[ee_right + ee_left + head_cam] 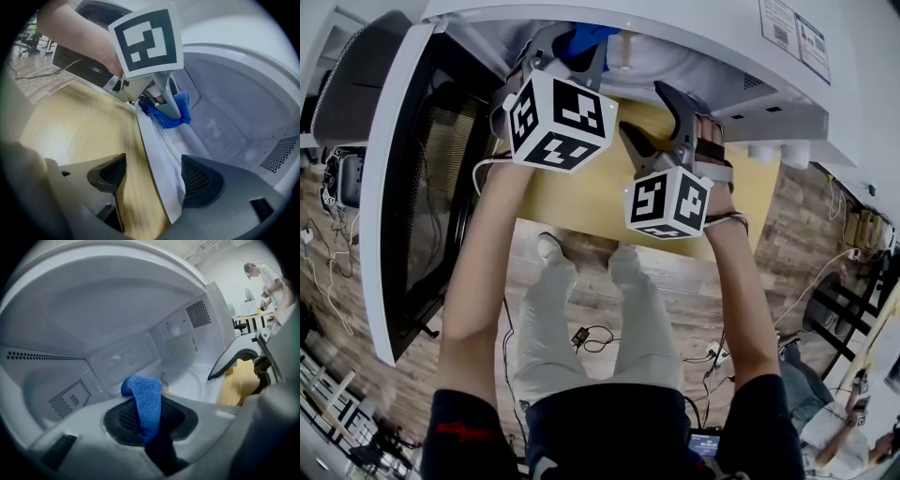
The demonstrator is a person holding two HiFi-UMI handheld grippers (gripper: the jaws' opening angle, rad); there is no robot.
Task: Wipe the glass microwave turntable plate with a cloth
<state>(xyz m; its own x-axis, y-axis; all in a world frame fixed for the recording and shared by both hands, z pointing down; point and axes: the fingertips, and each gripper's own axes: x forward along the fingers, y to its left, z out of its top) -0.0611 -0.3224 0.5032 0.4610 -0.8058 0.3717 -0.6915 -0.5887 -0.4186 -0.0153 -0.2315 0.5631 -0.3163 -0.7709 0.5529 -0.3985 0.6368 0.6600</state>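
Left gripper (146, 414) pinches blue cloth (143, 397) inside microwave (112, 305); glass plate (186, 383) lies just beyond. Right gripper (152, 180) wide, empty. I reckon wiping's starting: next, lower cloth onto plate.

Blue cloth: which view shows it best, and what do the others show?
Left gripper view: the blue cloth sits central, clamped by the left gripper. The right gripper view shows it smaller, sideways; the head view only a blue corner.
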